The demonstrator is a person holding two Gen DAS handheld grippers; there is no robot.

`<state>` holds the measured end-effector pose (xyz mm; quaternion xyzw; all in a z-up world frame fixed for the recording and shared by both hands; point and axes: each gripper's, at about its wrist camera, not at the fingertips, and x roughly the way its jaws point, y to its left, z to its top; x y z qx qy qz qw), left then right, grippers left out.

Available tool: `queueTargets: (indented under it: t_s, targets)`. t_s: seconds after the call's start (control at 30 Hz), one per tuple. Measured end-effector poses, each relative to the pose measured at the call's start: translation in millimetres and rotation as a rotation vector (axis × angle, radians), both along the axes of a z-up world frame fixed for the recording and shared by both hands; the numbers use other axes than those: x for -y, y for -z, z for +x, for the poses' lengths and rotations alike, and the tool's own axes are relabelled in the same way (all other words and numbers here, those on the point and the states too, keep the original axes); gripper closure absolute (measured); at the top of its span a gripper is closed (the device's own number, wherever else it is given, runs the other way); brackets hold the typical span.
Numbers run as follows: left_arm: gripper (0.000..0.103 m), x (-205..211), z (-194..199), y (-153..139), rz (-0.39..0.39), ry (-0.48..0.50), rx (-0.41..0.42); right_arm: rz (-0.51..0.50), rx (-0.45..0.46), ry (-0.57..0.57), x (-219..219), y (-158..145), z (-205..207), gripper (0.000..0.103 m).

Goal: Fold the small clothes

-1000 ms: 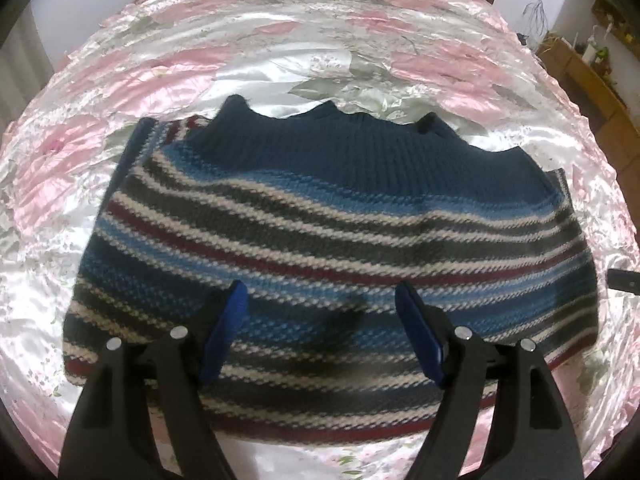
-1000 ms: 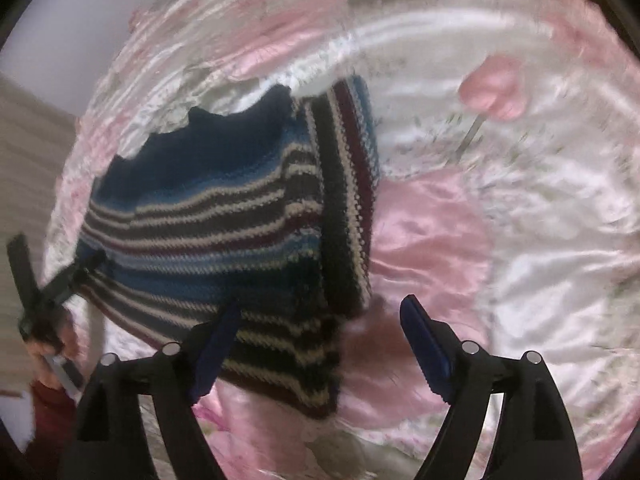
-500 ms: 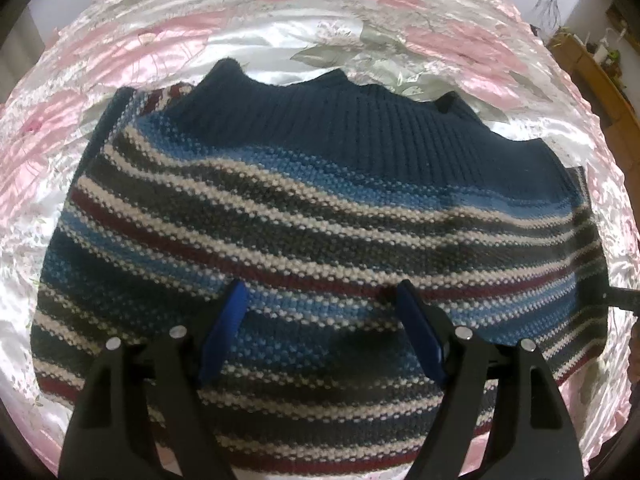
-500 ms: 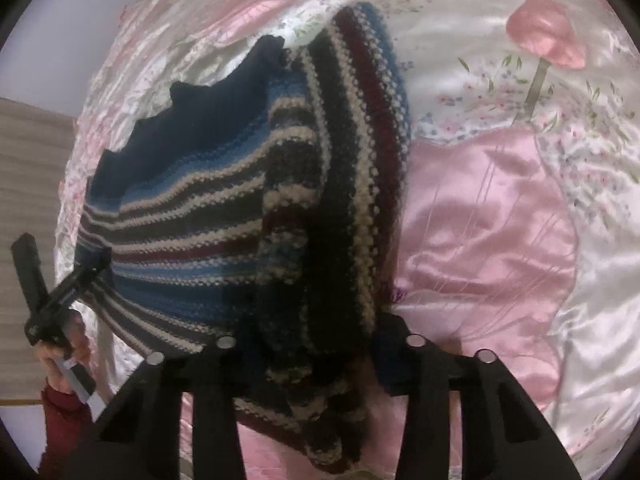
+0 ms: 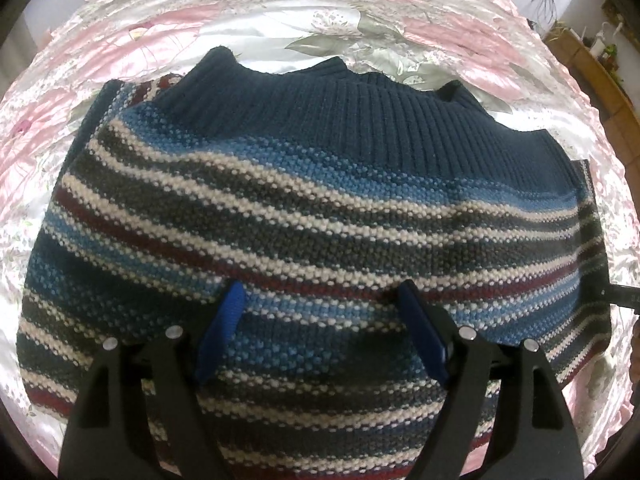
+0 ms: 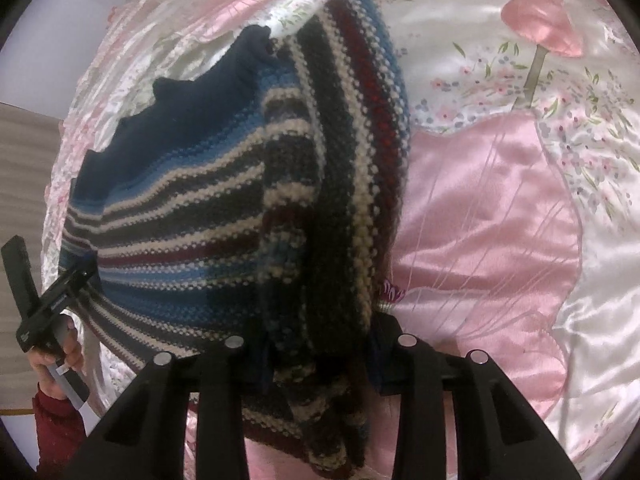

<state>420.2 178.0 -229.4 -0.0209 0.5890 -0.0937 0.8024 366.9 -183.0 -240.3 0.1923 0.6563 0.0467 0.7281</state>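
- The striped sweater (image 5: 320,216) lies on the pink flowered bedspread (image 5: 280,12), its navy ribbed band toward 12 o'clock.
- The left gripper (image 5: 322,300) is wide open over the stripes — nothing between its fingers.
- The right gripper (image 6: 320,360) is closed on a bunched fold of the sweater (image 6: 224,208), at 6 o'clock in its view.

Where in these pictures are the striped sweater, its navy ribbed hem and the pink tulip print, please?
striped sweater (image 5: 320,240): left wrist view, striped middle.
navy ribbed hem (image 5: 360,120): left wrist view, ribbed band.
pink tulip print (image 6: 540,24): right wrist view, flower head.
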Motion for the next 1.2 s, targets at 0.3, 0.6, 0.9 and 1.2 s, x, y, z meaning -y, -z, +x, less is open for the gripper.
queueTargets:
  t_s: [0.3,0.6,0.9,1.2]
  targets:
    - [0.023,-11,7,-20,-0.037,0.029,-0.056,-0.045,-0.029,0.038,-22,-32,14,0.069]
    - [0.022,-69,-1,-61,-0.079,-0.011,0.019,-0.017,0.098,-0.130,-117,-102,41,0.069]
    - [0.022,-95,-3,-58,-0.074,-0.055,0.007,-0.132,0.097,-0.367,-233,-84,41,0.069]
    - [0.022,-90,-4,-64,-0.120,-0.050,0.002,-0.010,0.080,-0.390,-245,-71,36,0.038]
